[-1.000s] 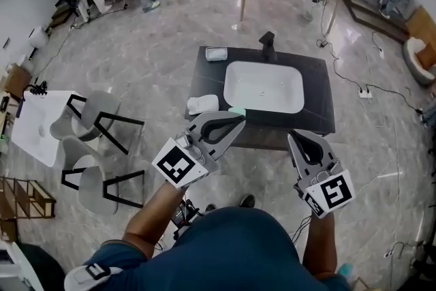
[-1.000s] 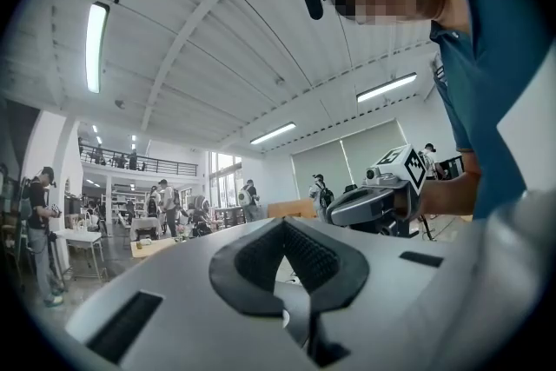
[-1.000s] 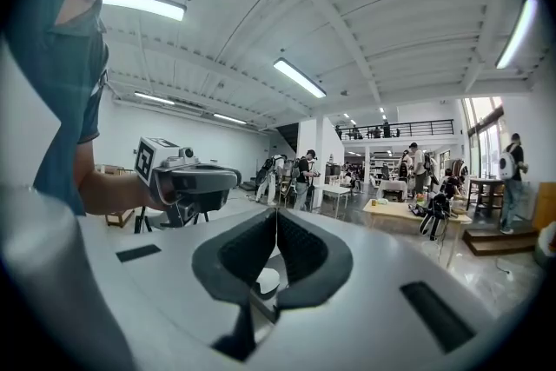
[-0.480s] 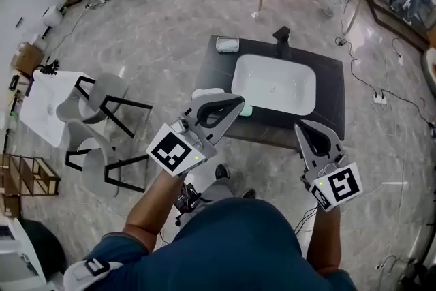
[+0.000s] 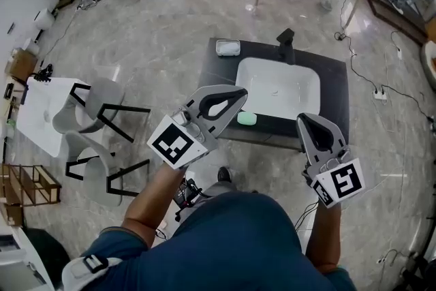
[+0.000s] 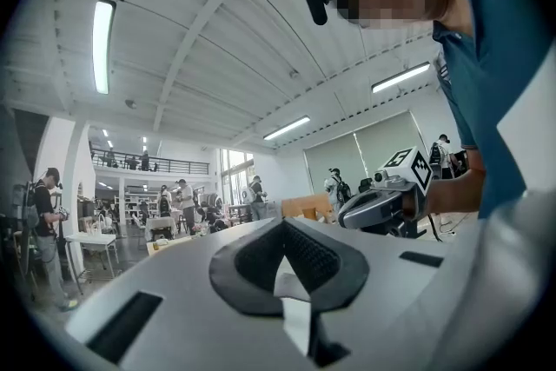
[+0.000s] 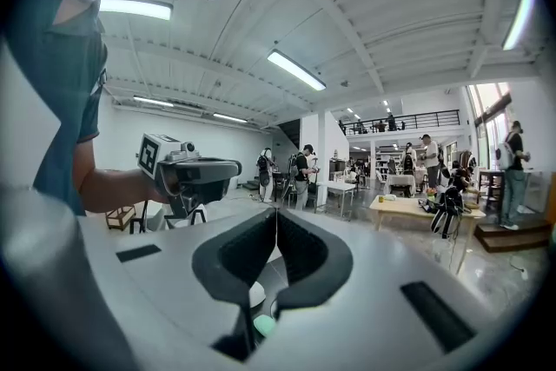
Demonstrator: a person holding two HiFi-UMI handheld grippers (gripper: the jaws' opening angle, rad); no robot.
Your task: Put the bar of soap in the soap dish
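1. Head view looks down on a dark rectangular worktop (image 5: 335, 93) with a white sunken basin (image 5: 278, 86) and a black tap (image 5: 286, 44). It stands on a grey marbled floor (image 5: 170, 24) in a large open hall.
2. Both arms reach forward side by side. The left gripper (image 5: 237, 97) shows against the worktop's near left corner, and the right gripper (image 5: 306, 122) is near its front edge. Each has its fingers pressed together on nothing.
3. One pale green bar of soap (image 5: 246, 118) lies at the worktop's front edge. One pale rectangular soap dish (image 5: 227, 48) sits at the far left corner, well apart from it. Two grey chairs (image 5: 92, 102) stand to the left.
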